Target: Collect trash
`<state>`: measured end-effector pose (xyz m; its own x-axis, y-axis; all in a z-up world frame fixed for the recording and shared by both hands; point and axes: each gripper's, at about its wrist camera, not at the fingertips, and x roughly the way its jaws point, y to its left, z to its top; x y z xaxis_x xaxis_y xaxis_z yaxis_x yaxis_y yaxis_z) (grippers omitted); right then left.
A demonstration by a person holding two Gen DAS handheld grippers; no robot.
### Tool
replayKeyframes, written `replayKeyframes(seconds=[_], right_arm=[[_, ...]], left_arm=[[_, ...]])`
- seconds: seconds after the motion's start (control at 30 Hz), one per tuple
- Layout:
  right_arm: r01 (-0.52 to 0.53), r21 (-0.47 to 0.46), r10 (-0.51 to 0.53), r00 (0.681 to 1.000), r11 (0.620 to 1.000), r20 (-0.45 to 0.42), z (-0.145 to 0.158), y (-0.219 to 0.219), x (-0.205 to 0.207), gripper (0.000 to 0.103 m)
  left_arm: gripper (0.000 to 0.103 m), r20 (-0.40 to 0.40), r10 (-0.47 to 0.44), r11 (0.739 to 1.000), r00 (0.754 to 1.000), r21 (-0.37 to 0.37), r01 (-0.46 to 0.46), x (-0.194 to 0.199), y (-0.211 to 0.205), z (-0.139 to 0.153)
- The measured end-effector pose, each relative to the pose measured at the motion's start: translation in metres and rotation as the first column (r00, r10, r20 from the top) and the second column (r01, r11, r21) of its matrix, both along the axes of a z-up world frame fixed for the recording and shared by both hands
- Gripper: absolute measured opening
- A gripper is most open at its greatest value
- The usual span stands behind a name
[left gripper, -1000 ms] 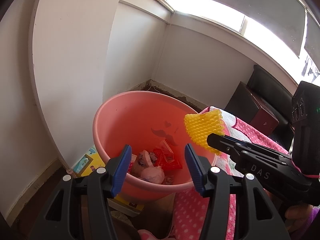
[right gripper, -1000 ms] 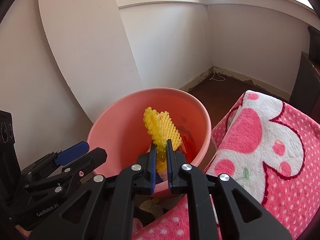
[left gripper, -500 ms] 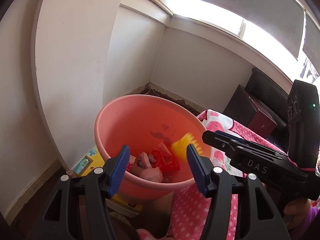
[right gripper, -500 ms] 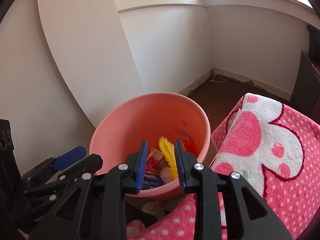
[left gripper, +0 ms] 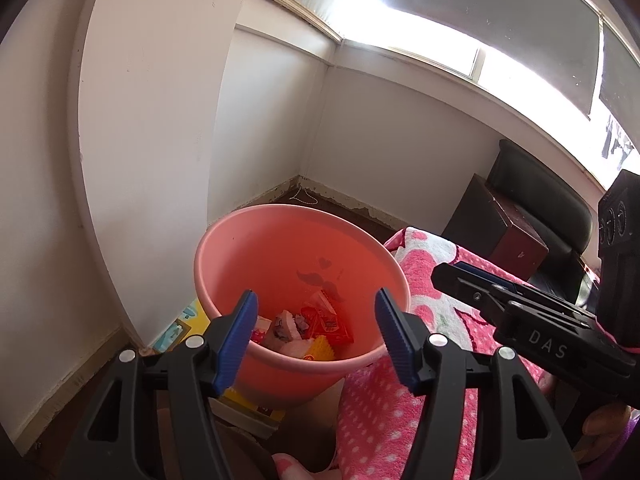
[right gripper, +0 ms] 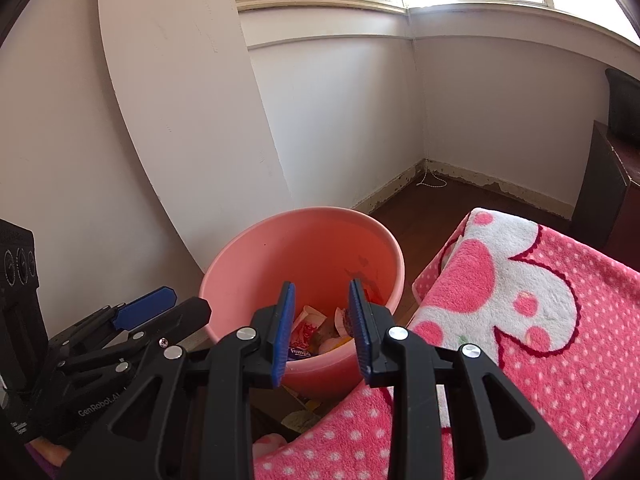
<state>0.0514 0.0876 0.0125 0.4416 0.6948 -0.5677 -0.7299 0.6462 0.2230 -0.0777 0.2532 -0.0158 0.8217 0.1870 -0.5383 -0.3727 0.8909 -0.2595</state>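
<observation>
Room corner: white walls, a bright window strip along the top, dark floor with a worn skirting line at the wall foot.
Board: tall white panel with a rounded top, leaning in the corner directly behind the bucket.
Blanket: pink fleece with white dots and big pink-and-white shapes, just right of the bucket, its edge close to the rim.
Dark furniture: dark brown box and a black seat behind the blanket, against the far wall.
Bucket: salmon-pink, upright on the floor, mouth open, a moustache print on the inner wall.
Left gripper: held over the near rim, angled down into the bucket; blue pads spread wide, nothing between them; they have just been opening a little further.
Right gripper: also aimed into the bucket from the blanket side; jaws parted a moderate gap and empty after just opening, no pad touching anything.
Trash: heap at the bucket bottom; red wrappers, a pale pink lump, a tissue pack with blue lettering.
Yellow mesh piece: the bumpy yellow scrap lies in the bucket on the near side of the heap, partly hidden by the rim.
Floor by bucket: a yellow and blue flat item sticks out from under the bucket's left side.
</observation>
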Motion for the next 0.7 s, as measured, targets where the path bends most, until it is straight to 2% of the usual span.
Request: replayKeyframes(seconds=[0.07, 0.13, 0.17, 0.4, 0.7], right_arm=[[0.018, 0.012, -0.018, 1.000, 1.000, 0.015, 0.004, -0.009, -0.006, 0.029], [0.027, 0.018, -0.028, 0.999, 0.999, 0.032, 0.007, -0.016, -0.012, 0.043], [0.030, 0.021, -0.031, 0.999, 0.999, 0.041, 0.009, -0.018, -0.015, 0.045], [0.080, 0.011, -0.081, 0.991, 0.997, 0.107, 0.014, -0.044, -0.034, 0.045], [0.126, 0.000, -0.125, 0.989, 0.992, 0.085, 0.006, -0.071, -0.046, 0.045]], left_arm=[[0.061, 0.003, 0.001, 1.000, 1.000, 0.003, -0.001, -0.003, -0.002, 0.004], [0.062, 0.005, -0.001, 1.000, 1.000, 0.003, 0.001, -0.006, -0.005, 0.007], [0.062, 0.003, -0.003, 1.000, 1.000, 0.004, 0.003, -0.006, -0.007, 0.009], [0.065, -0.008, 0.004, 0.999, 1.000, 0.034, -0.004, -0.013, -0.023, 0.020], [0.065, -0.030, 0.033, 0.997, 0.999, 0.064, -0.031, -0.018, -0.040, 0.025]])
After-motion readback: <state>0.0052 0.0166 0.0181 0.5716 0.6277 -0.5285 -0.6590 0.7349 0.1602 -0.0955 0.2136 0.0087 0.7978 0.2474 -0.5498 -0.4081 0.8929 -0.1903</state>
